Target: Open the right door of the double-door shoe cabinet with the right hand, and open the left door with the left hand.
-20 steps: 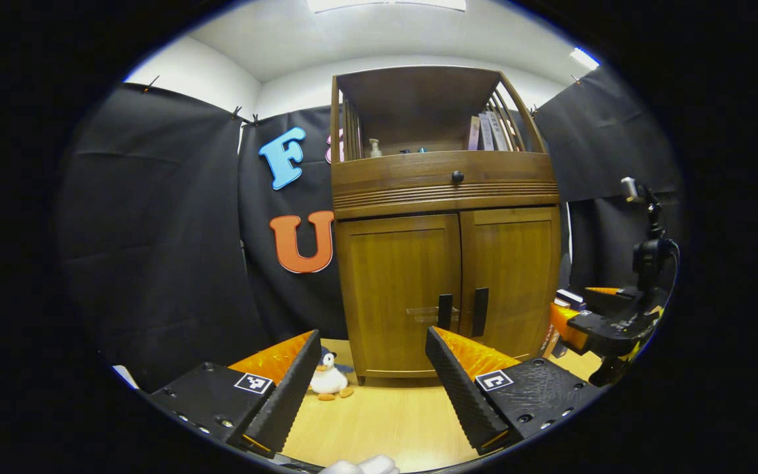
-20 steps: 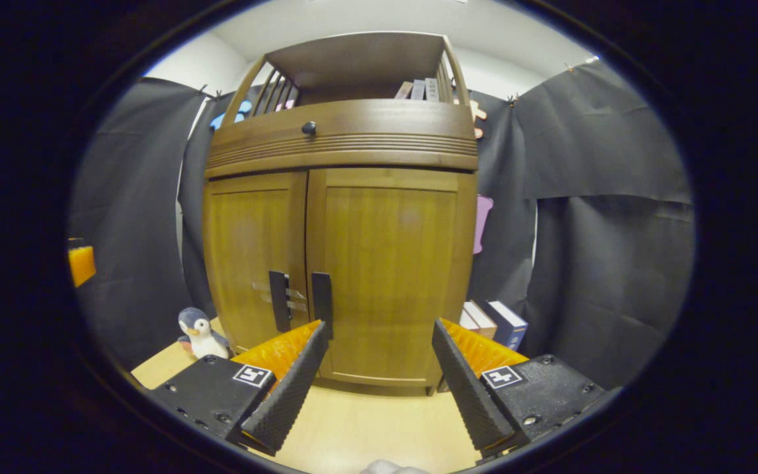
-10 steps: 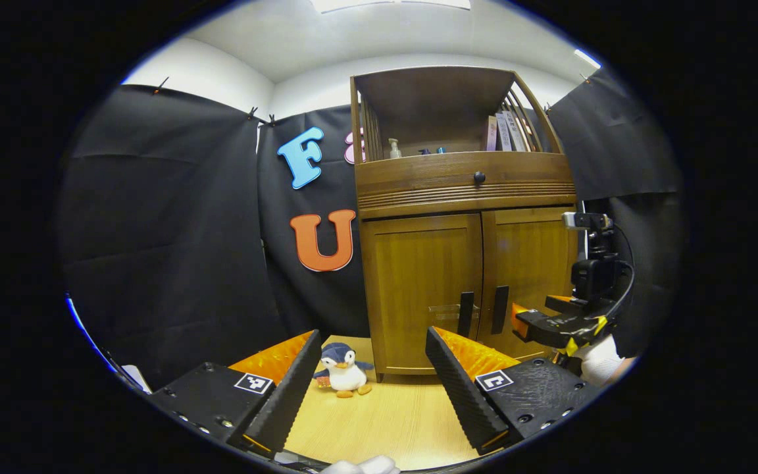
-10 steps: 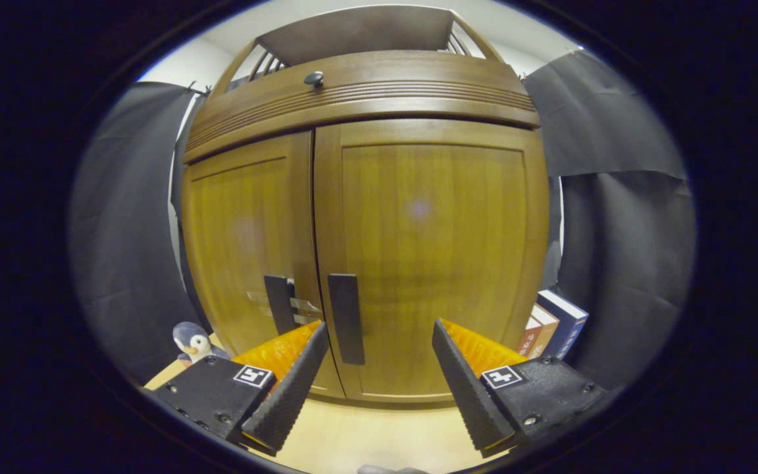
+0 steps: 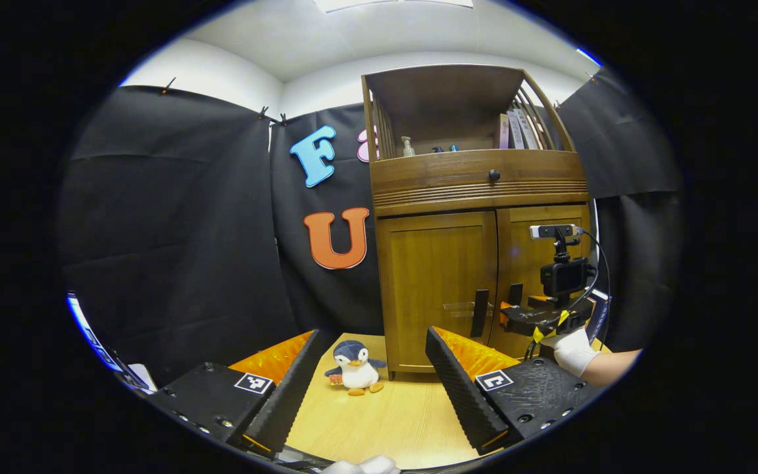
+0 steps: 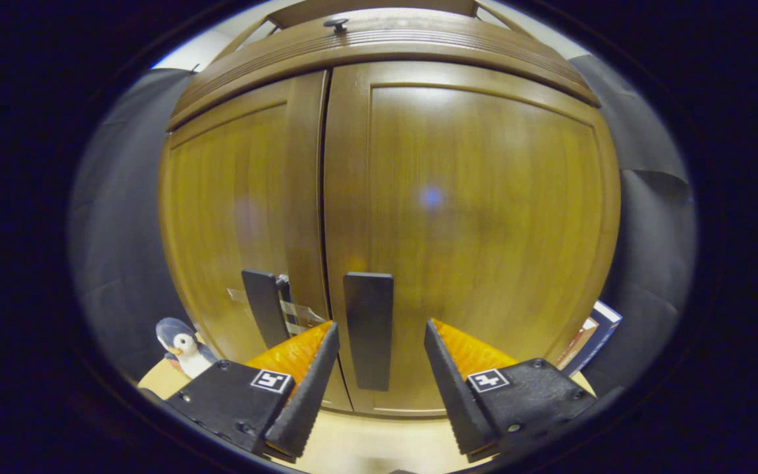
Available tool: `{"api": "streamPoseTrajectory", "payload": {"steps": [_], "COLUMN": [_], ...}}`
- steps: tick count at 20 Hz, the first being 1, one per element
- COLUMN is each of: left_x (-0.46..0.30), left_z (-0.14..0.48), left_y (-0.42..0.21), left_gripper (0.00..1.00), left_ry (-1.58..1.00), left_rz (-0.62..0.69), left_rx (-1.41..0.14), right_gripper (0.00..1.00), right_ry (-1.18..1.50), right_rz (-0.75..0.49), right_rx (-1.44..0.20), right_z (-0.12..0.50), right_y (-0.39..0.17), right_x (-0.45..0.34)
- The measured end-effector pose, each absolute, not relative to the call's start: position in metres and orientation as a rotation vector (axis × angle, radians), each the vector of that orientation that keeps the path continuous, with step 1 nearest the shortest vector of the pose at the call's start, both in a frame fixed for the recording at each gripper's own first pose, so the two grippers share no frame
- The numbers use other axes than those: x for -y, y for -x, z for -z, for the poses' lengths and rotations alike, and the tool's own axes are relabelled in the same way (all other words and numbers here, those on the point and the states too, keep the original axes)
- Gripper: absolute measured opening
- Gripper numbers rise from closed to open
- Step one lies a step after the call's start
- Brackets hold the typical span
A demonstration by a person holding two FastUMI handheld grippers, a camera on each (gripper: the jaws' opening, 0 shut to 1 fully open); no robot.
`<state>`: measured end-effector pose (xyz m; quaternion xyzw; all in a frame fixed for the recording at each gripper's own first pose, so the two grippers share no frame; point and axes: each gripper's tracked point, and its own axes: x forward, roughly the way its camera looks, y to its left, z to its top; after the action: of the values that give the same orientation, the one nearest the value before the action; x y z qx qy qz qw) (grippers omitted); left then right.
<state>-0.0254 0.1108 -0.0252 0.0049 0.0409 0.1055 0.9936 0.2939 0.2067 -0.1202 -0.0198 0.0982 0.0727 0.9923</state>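
Wooden right door handle [image 6: 368,339] between wide-open right tool [image 6: 379,349]; left tool [image 5: 372,368] open, empty

In the right gripper view we lose the top of the shoe cabinet [image 6: 458,197] past the upper edge, and the books [image 6: 593,332] beside it are cut to a sliver. The left door handle [image 6: 264,306] is partly behind our right gripper [image 6: 376,388]. In the left gripper view the right gripper [image 5: 537,319] covers most of the right door handle [image 5: 515,293] (contact cannot be told), and the shelf items [image 5: 431,146] are too small to identify
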Motion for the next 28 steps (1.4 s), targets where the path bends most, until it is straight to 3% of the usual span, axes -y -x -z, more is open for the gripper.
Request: {"api": "streamPoseTrajectory", "payload": {"steps": [9,19,28], "left_x": [-0.121,-0.105,-0.085], "left_z": [0.030,0.032,0.035], "left_y": [0.031,0.044,0.062], "left_gripper": [0.96,0.96,0.96], "left_ry": [-0.001,0.020,0.034], "left_rz": [-0.250,-0.252,-0.262], "left_rx": [-0.098,-0.099,-0.101], "right_gripper": [0.39,0.30,0.28], "right_ry": [0.048,0.033,0.039], "right_rz": [-0.107,-0.158,-0.275], "right_rx": [-0.207,-0.236,-0.253], "right_z": [0.123,0.128,0.130], "right_y": [-0.304,-0.297,-0.234], "right_x": [-0.210,-0.210,-0.192]}}
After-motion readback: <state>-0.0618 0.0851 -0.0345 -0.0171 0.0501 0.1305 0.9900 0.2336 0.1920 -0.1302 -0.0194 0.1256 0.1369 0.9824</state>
